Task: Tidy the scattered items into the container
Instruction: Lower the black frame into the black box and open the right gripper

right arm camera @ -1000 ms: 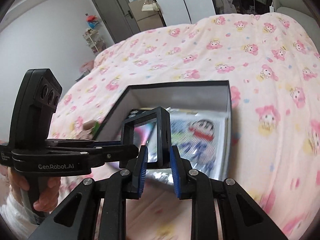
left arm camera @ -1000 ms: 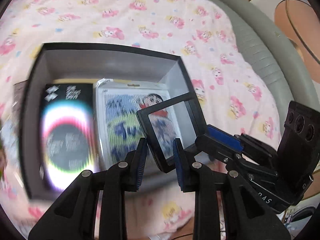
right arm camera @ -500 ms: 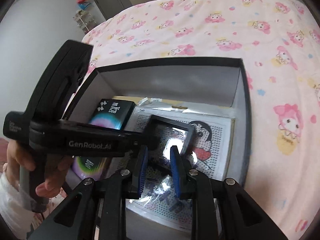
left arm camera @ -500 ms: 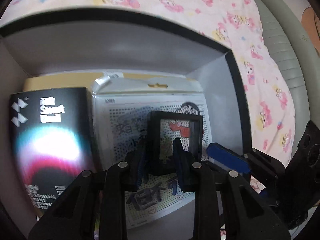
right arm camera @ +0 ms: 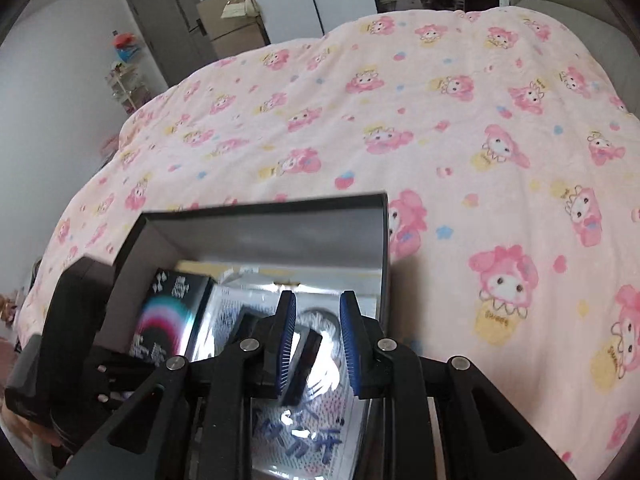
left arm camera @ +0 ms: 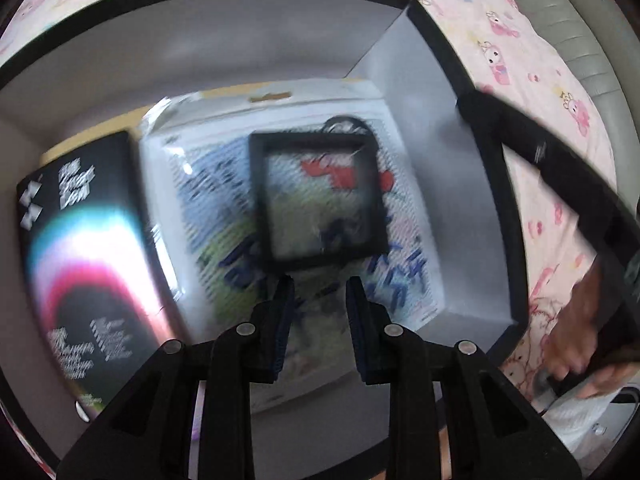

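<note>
A black-rimmed grey box point(left arm camera: 496, 184) stands on the bed and also shows in the right wrist view point(right arm camera: 280, 236). A small black-framed clear case point(left arm camera: 316, 196) lies flat in it, on a white cartoon bead kit point(left arm camera: 404, 216). The case also shows in the right wrist view point(right arm camera: 306, 356). My left gripper point(left arm camera: 320, 308) is open just short of the case, over the box. My right gripper point(right arm camera: 318, 340) is open above the box's near right part, with the case below its jaws.
A black box with a rainbow ring point(left arm camera: 84, 264) lies in the left half of the container. The pink cartoon blanket point(right arm camera: 460, 128) covers the bed all around. A grey padded headboard point(left arm camera: 576, 40) runs along the right. Wardrobe and shelves stand far back.
Both grippers held the black-framed case over the box, lowered it in, then opened. The case now lies on the bead kit and the right gripper has pulled back and up.
</note>
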The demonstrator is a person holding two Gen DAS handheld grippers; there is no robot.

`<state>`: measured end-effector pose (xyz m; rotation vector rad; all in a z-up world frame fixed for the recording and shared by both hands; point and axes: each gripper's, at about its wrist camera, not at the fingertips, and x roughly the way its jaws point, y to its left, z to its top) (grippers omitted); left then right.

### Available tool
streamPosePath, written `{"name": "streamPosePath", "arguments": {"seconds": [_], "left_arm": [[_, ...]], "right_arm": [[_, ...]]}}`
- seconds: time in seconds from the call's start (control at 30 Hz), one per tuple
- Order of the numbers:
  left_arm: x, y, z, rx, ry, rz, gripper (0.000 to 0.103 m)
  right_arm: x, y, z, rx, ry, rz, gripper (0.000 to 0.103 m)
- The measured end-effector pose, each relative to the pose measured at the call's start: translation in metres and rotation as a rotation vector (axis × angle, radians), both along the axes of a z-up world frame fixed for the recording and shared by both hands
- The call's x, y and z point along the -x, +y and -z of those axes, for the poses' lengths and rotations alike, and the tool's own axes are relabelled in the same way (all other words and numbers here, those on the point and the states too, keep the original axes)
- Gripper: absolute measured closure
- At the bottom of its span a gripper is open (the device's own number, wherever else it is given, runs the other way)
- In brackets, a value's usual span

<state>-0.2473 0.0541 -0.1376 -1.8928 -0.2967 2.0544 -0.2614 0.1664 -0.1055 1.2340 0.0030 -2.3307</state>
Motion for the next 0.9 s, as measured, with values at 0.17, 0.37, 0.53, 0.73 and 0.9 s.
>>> {"name": "streamPosePath", "arguments": {"seconds": [0.17, 0.37, 0.53, 0.73, 0.9], "left_arm": [[0.026, 0.006, 0.000, -0.044, 0.013, -0.035, 0.078], [0.041, -0.010, -0.010, -0.154, 0.067, -0.155, 0.077], [0.026, -0.035, -0.031, -0.073, 0.189, -0.243, 0.077], [0.032, -0.062, -0.018, -0.071, 0.193, -0.354, 0.077], [0.052, -0.059, -0.003, -0.086, 0.192, -0.375, 0.076]], "right_arm": [[0.006, 0.012, 0.010, 0.037, -0.016, 0.029, 0.084], [0.011, 0.012, 0.011, 0.069, -0.008, 0.014, 0.084], [0.011, 0.011, 0.012, 0.065, 0.001, 0.009, 0.084], [0.013, 0.012, 0.012, 0.074, -0.003, 0.016, 0.084], [0.016, 0.019, 0.012, 0.125, -0.034, 0.028, 0.084]]}}
